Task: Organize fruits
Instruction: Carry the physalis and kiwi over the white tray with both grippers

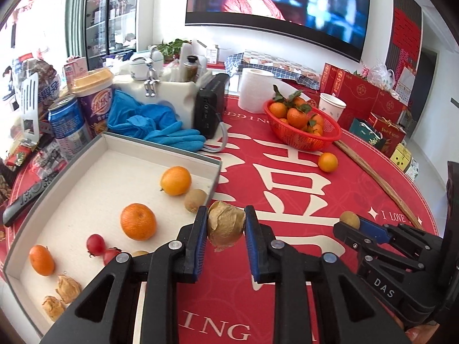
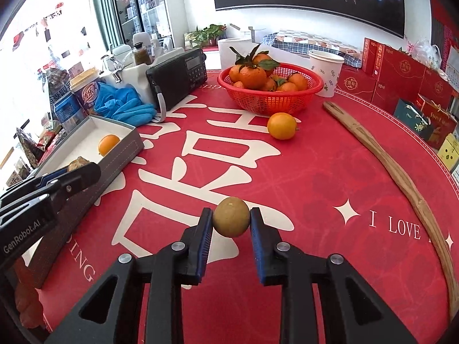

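Note:
My left gripper (image 1: 225,218) is shut on a papery-husked physalis (image 1: 225,230), held just off the near right corner of the white box tray (image 1: 160,151). The tray holds three oranges (image 1: 138,221), a kiwi (image 1: 195,199), red cherry tomatoes (image 1: 96,244) and two more husked physalis (image 1: 67,289). My right gripper (image 2: 231,218) is shut on a small round tan fruit (image 2: 231,223) above the red tablecloth. In the left wrist view that gripper (image 1: 348,225) shows at the right. A loose orange (image 2: 282,126) lies in front of the red basket of mandarins (image 2: 269,101).
A long wooden stick (image 2: 401,183) lies along the table's right side. A black radio (image 2: 178,76), blue gloves (image 2: 123,104), a paper cup (image 2: 327,68), a toilet roll (image 1: 254,90), cans and cups (image 1: 68,126) crowd the far and left edges. Red gift boxes (image 2: 401,71) stand behind.

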